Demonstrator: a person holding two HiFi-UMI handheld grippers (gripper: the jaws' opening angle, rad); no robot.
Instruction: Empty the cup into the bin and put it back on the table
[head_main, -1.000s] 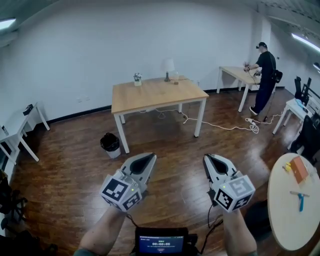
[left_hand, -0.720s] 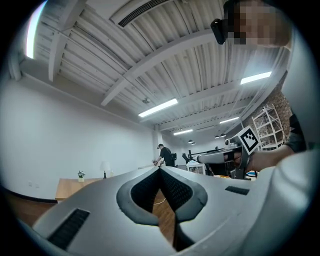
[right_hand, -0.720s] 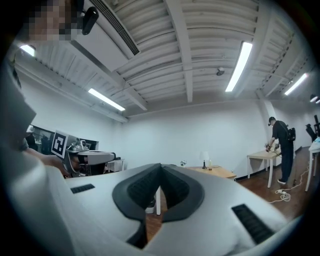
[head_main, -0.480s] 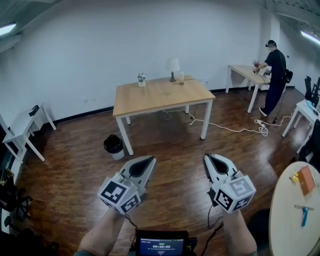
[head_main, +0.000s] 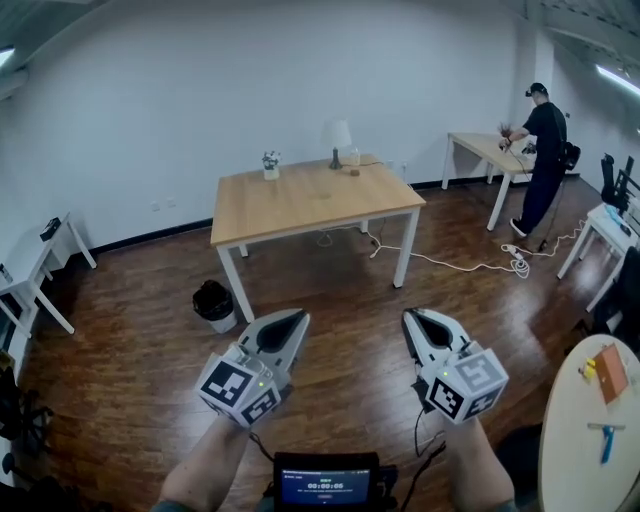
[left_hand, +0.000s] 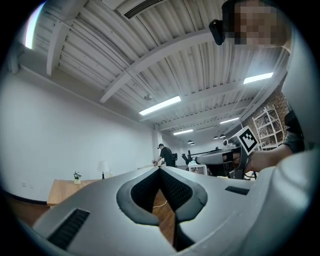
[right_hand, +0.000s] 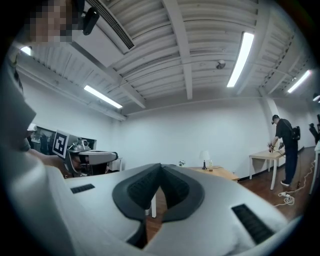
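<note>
With left gripper (head_main: 299, 313) and right gripper (head_main: 409, 313) closed tight, empty, short of the wooden table (head_main: 300, 196), could topple the probable cup (head_main: 351, 157) at its far edge unless opened before reaching.

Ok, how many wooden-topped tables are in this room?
2: one large wooden-topped table in the middle of the room, one smaller wooden-topped table by the back wall at right, where a person works. More may be out of view.

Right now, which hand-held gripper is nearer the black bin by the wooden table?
Left. In the head view the left hand-held gripper sits just right of the bin, apart from it. The right hand-held gripper is much farther right.
</note>
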